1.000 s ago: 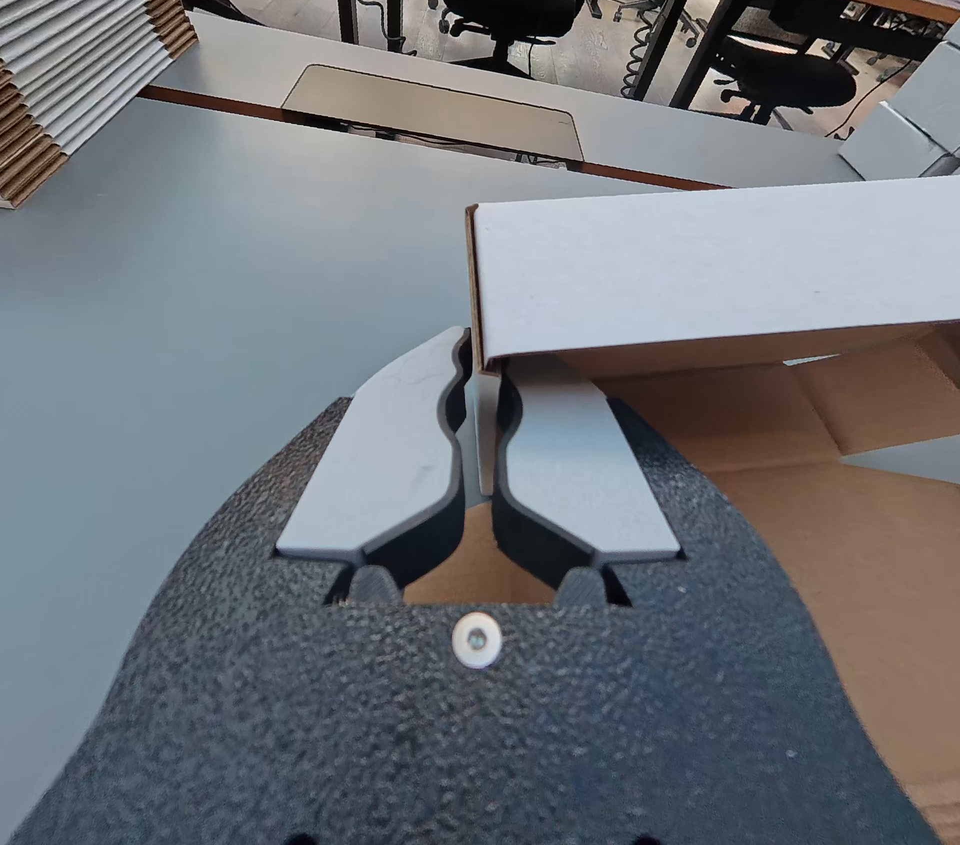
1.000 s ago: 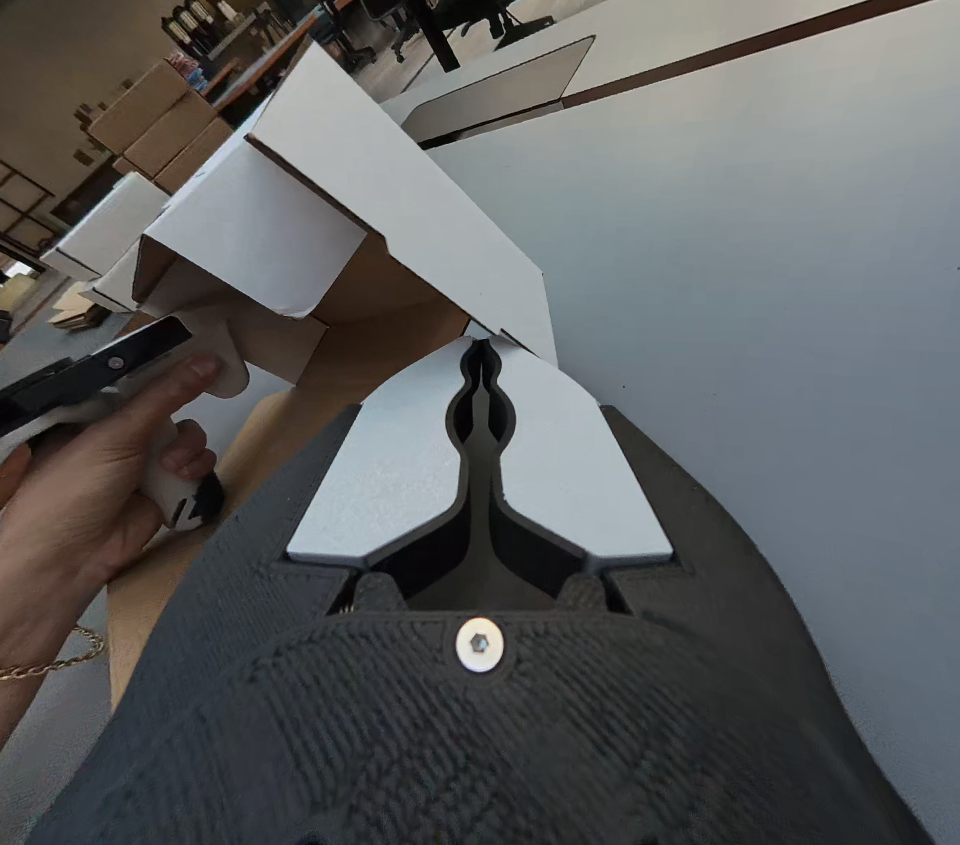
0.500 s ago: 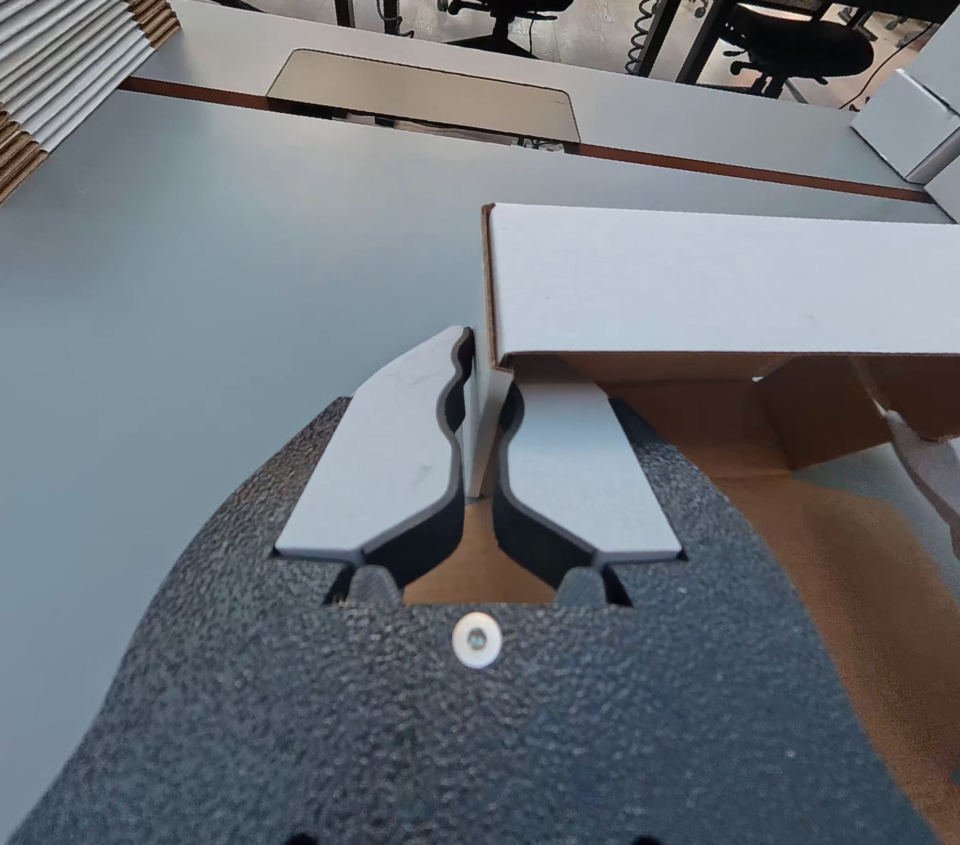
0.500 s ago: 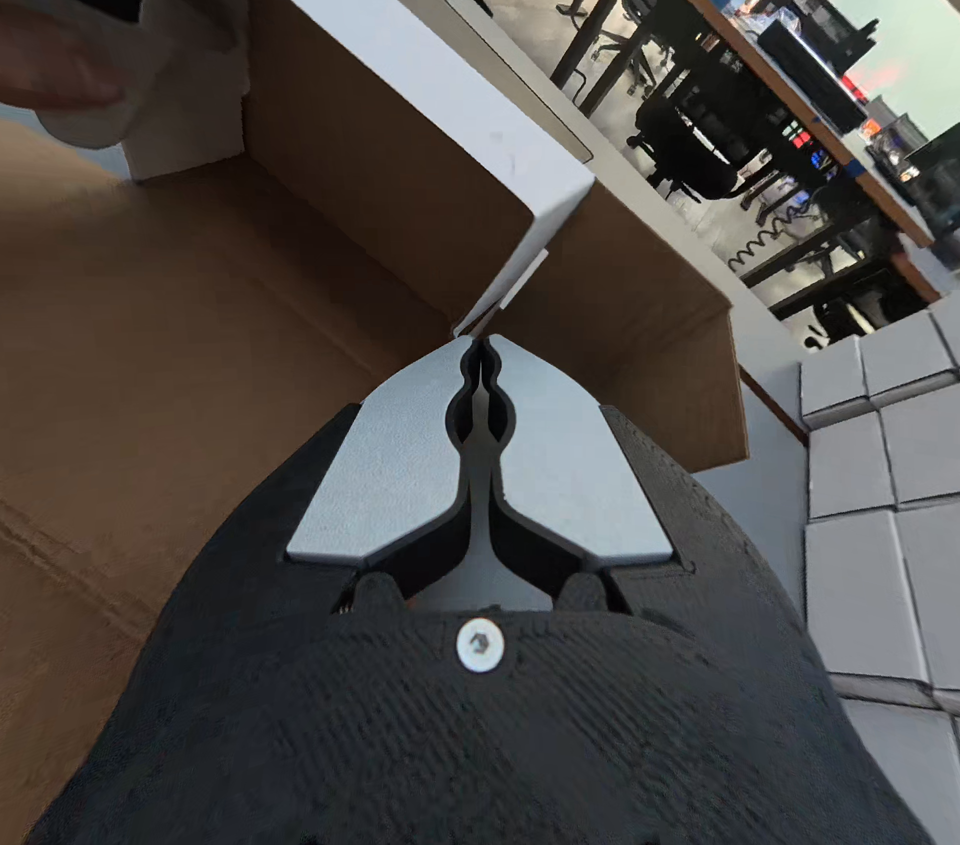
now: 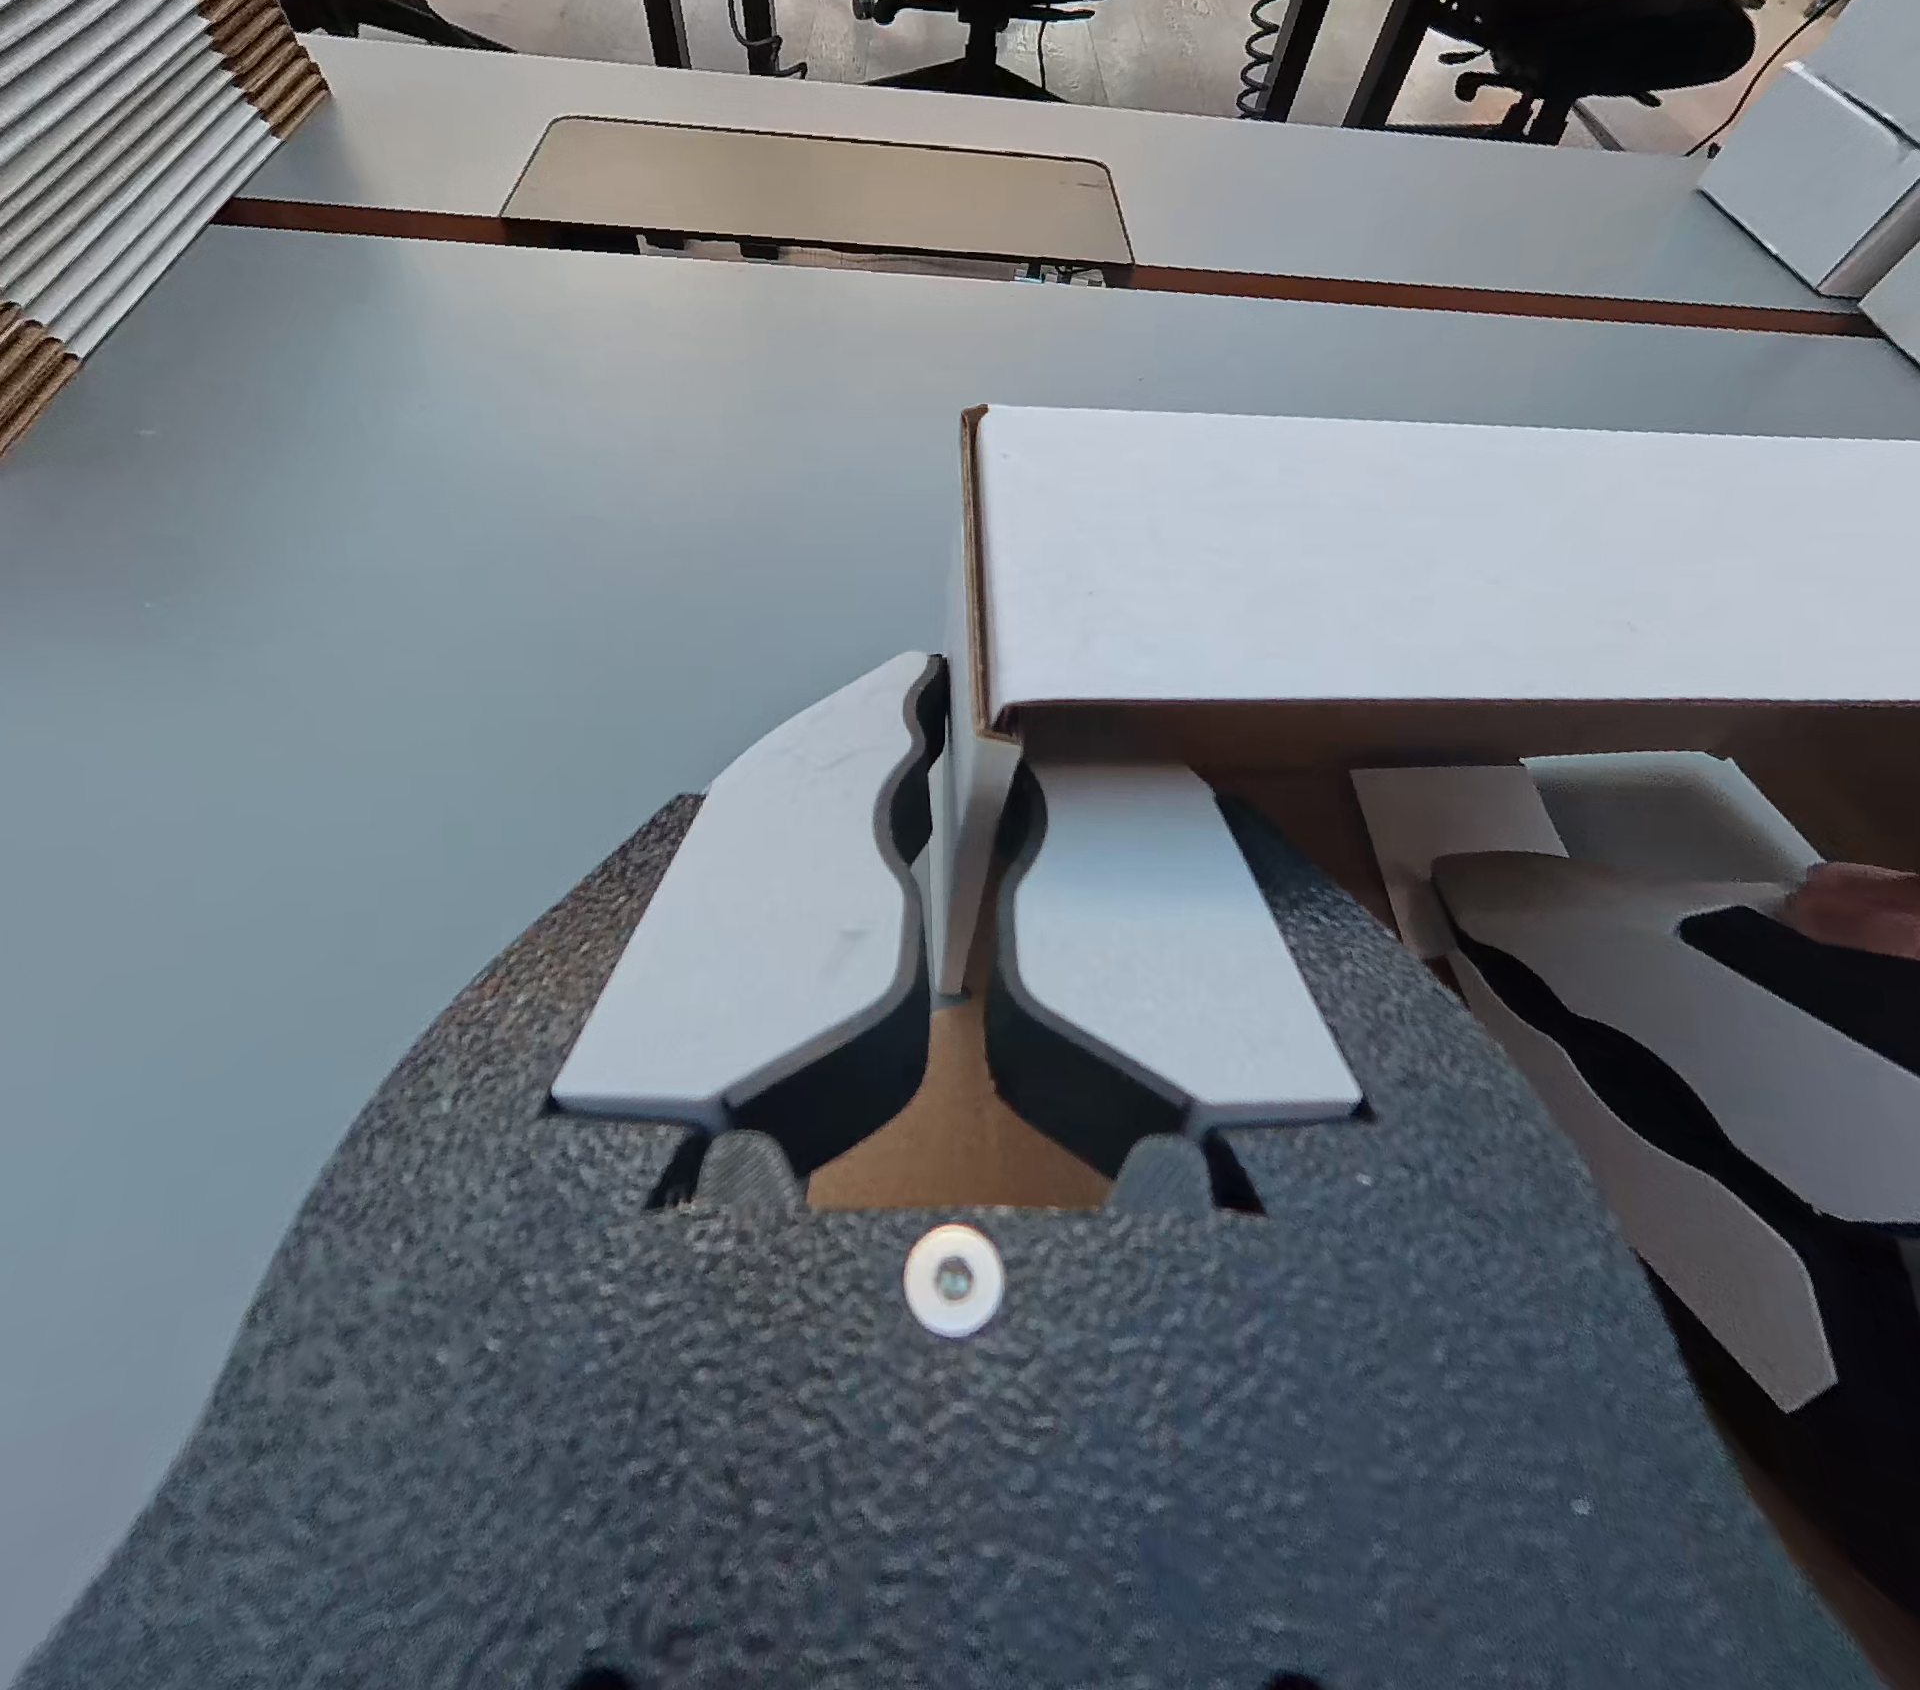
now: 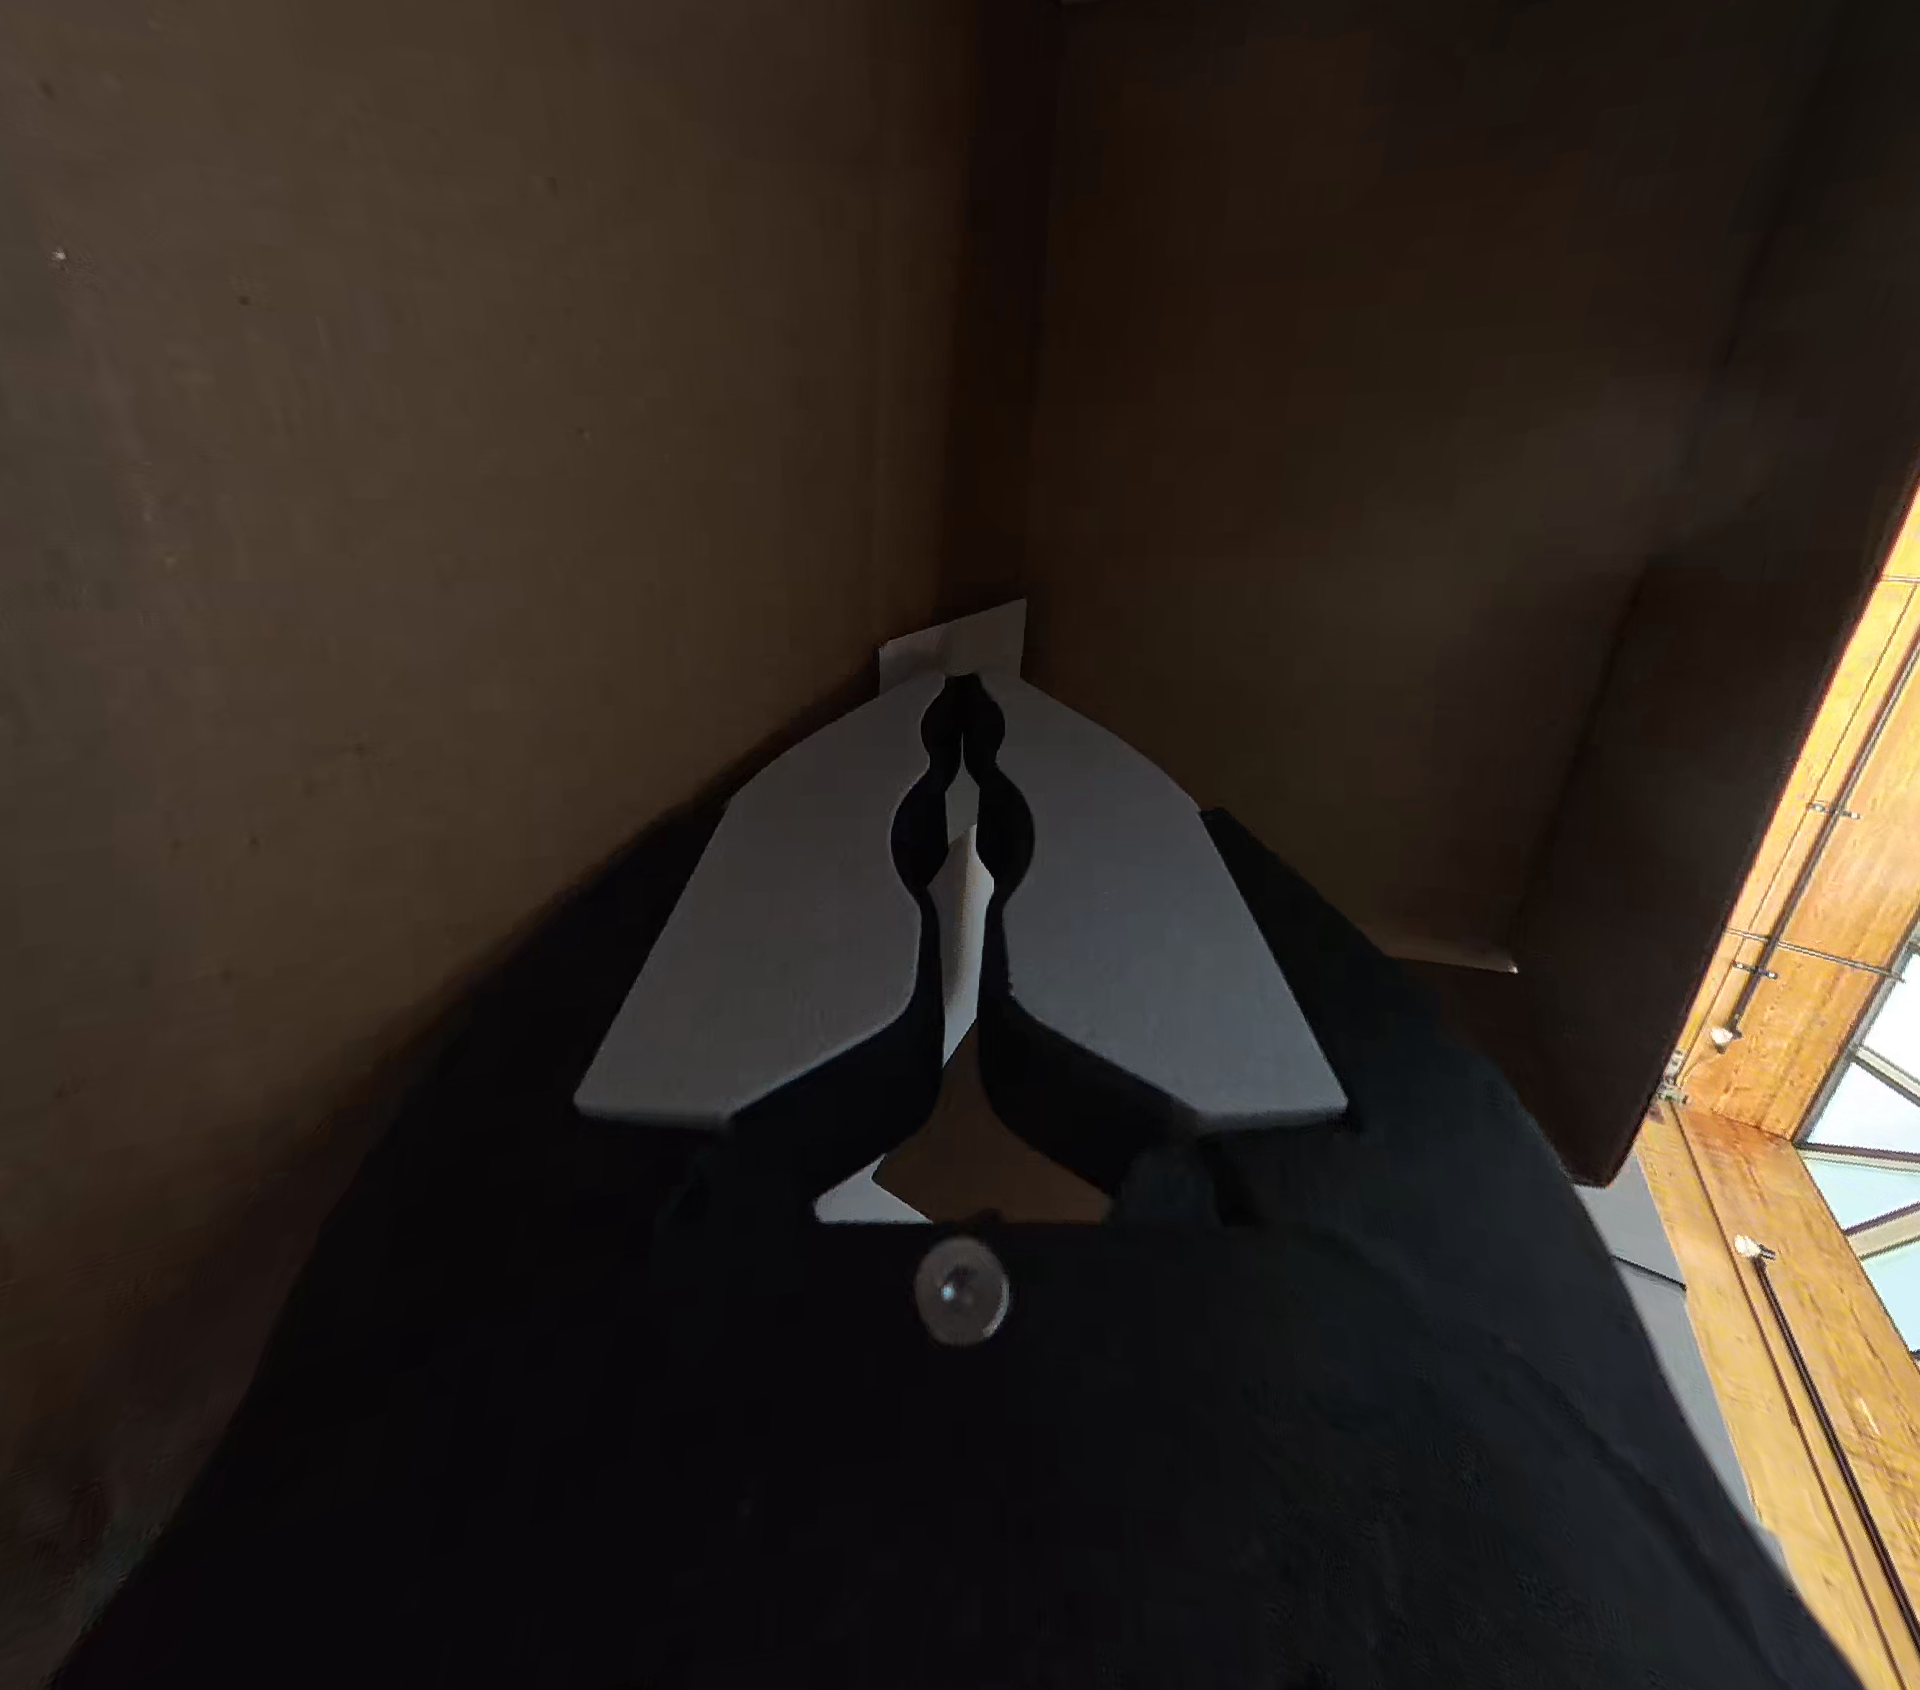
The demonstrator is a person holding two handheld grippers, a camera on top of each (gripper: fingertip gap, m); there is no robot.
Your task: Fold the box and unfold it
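Note:
The box is white outside and brown inside, partly folded on the grey table. My left gripper is shut on the box's upright left side flap, with a long white panel folded over just beyond it. My right gripper is shut on a thin white cardboard flap and sits inside the box, with brown inner walls close on both sides. The right gripper also shows at the right edge of the left wrist view, with a fingertip of the person's hand on it.
A tall stack of flat cardboard sheets stands at the far left of the table. White folded boxes sit at the far right. A cable-hatch plate lies at the table's back edge. Office chairs and desks stand beyond.
My right gripper has swung from outside the box into its interior, still shut on the flap. The box panels have folded further inward. My left gripper has kept its hold with little movement.

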